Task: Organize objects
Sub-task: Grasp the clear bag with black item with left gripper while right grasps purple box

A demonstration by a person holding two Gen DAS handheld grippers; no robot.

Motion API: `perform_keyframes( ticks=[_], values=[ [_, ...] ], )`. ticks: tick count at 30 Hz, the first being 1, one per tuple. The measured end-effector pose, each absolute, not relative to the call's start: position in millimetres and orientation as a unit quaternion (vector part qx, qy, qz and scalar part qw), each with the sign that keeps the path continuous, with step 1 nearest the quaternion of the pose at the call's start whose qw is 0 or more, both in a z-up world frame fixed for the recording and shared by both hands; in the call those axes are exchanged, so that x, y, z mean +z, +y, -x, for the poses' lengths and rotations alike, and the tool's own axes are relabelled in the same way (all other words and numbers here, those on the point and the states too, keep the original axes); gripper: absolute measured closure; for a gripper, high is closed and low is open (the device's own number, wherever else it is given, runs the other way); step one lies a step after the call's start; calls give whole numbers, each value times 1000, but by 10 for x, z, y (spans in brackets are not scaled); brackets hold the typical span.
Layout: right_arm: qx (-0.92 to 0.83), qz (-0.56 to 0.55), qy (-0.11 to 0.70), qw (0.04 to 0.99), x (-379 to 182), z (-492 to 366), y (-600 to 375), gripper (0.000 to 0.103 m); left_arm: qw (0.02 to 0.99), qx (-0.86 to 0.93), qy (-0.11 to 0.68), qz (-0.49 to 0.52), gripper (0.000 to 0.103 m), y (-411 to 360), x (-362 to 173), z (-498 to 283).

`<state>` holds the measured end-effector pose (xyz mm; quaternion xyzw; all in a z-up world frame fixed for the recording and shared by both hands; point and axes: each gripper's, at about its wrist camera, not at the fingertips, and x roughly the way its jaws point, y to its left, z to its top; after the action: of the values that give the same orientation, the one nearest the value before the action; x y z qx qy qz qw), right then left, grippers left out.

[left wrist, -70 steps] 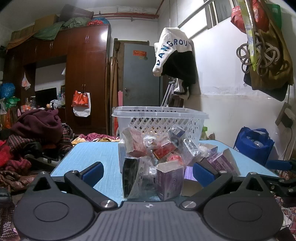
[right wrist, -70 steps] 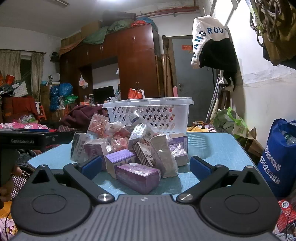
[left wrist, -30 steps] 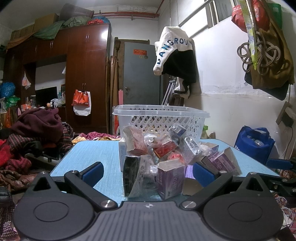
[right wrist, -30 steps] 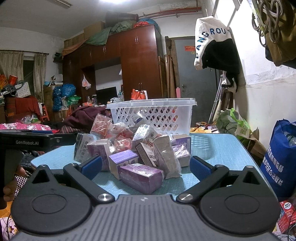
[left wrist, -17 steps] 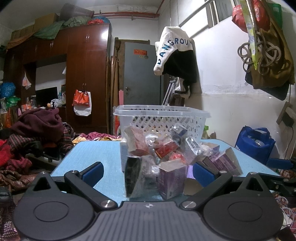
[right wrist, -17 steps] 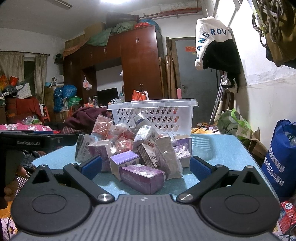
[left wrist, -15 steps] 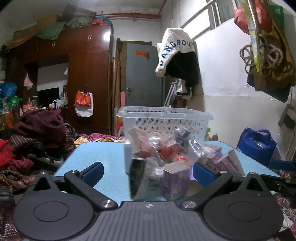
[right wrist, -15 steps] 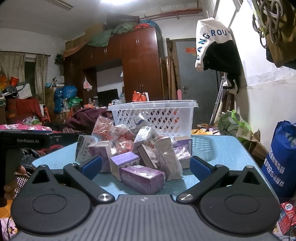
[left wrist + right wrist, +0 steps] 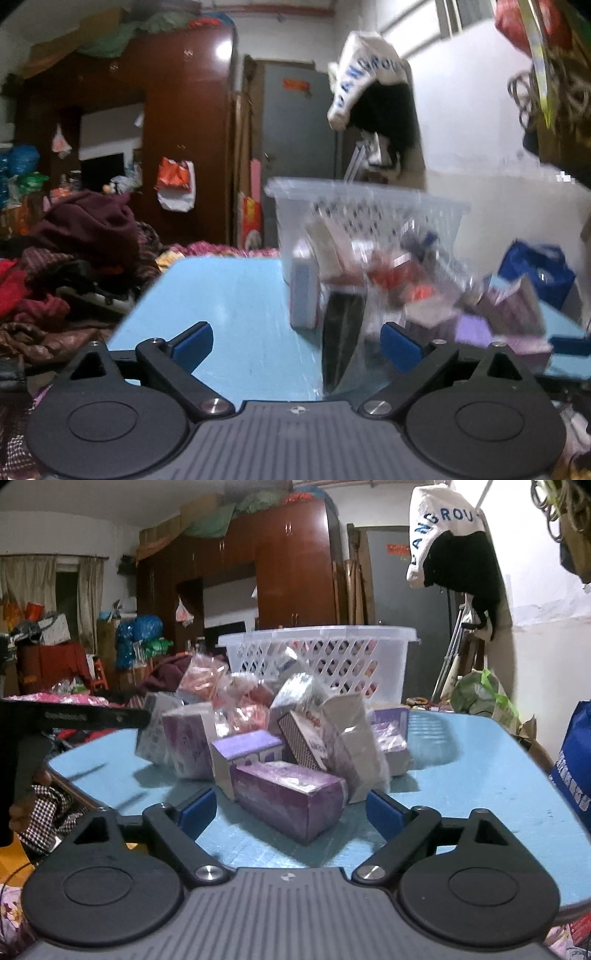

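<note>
A heap of wrapped boxes and snack packets lies on the blue table [image 9: 461, 775] in front of a white lattice basket [image 9: 317, 653]. My right gripper [image 9: 291, 812] is low at the heap's near edge, its jaws closing. A purple box [image 9: 291, 801] lies between the blue pads, which do not touch it. The left wrist view is blurred by motion. My left gripper [image 9: 295, 343] is also closing, with a dark wrapped packet [image 9: 343, 332] standing between its fingers close to the right pad, untouched. The basket [image 9: 365, 206] stands behind the heap.
Piled clothes [image 9: 85, 229] lie left of the table [image 9: 221, 295]. A blue bag [image 9: 576, 768] stands on the floor at the right. The left gripper's black body [image 9: 74, 716] juts in at the table's left edge. A wardrobe and a hanging jacket are behind.
Both grippers have dropped and moved in on the heap, which now looks larger. In the left view the heap has shifted right and blurred. Both pairs of jaws have narrowed slightly.
</note>
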<state>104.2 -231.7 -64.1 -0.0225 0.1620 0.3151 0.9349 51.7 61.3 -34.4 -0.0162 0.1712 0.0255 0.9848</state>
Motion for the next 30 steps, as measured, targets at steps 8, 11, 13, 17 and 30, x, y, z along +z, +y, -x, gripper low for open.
perform_keyframes(
  ticks=[8,11,13,17,30],
  values=[
    [319,38,164,933,-736,-1123,-2231,28,982,3,189,25,22,625,-500,-692],
    [320,37,157,934,-724,-1059,-2286,43,981,-11,192,34,62,664,-515,-680],
    [319,33,151,935,-704,-1006,-2346,48,982,-16,186,39,63,700,-528,-672],
    [324,19,152,934,-679,-994,-2395,53,984,-19,176,37,64,716,-534,-616],
    [334,13,116,935,-530,-859,-2457,58,987,-16,147,56,64,864,-415,-490]
  ],
)
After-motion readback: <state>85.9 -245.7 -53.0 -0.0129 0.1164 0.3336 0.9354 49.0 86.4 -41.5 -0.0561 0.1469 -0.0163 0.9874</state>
